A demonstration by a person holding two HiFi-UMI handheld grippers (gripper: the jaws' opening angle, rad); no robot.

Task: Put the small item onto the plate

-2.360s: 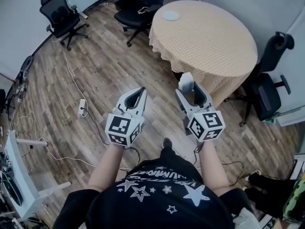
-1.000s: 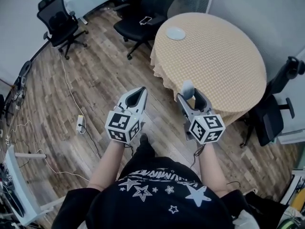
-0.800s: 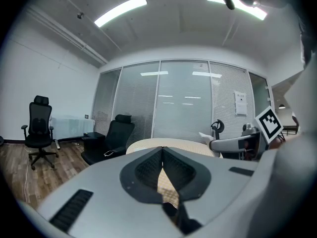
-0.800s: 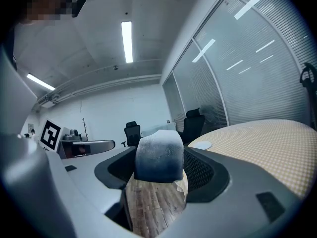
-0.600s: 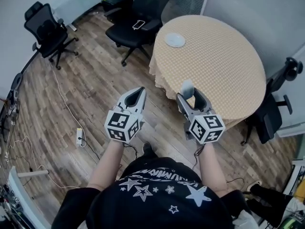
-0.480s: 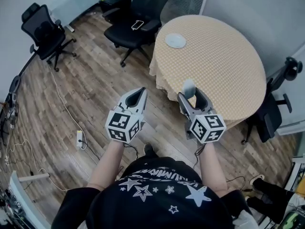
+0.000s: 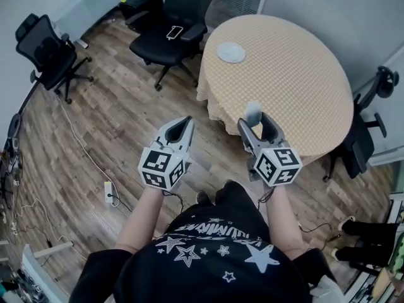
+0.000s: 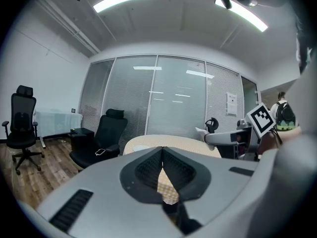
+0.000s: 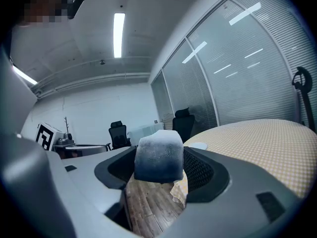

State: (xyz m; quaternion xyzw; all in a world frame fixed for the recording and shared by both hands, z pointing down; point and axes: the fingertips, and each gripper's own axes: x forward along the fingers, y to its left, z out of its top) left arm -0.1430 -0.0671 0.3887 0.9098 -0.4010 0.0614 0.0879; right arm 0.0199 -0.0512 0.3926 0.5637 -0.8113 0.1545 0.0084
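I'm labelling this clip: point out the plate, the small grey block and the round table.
plate (image 7: pixel 231 52), head view, its centre.
small grey block (image 9: pixel 158 157), right gripper view, its front face.
round table (image 7: pixel 297 74), head view, bare cloth.

The round table (image 7: pixel 297 87) lies just ahead of our right gripper (image 7: pixel 255 120), whose jaws are filled by the small item (image 7: pixel 251 110). We see its checked cloth bare from the near edge across to the plate (image 7: pixel 231 52) at the far left rim, so that path is open. A black office chair (image 7: pixel 165 40) crowds the table's left side near the plate, narrowing any approach from there. Another chair (image 7: pixel 369 125) sits close against the right edge. The wall (image 7: pixel 328 5) closes off the far side. The wooden floor (image 7: pixel 126 112) ahead of our left gripper (image 7: pixel 183 124) is open.
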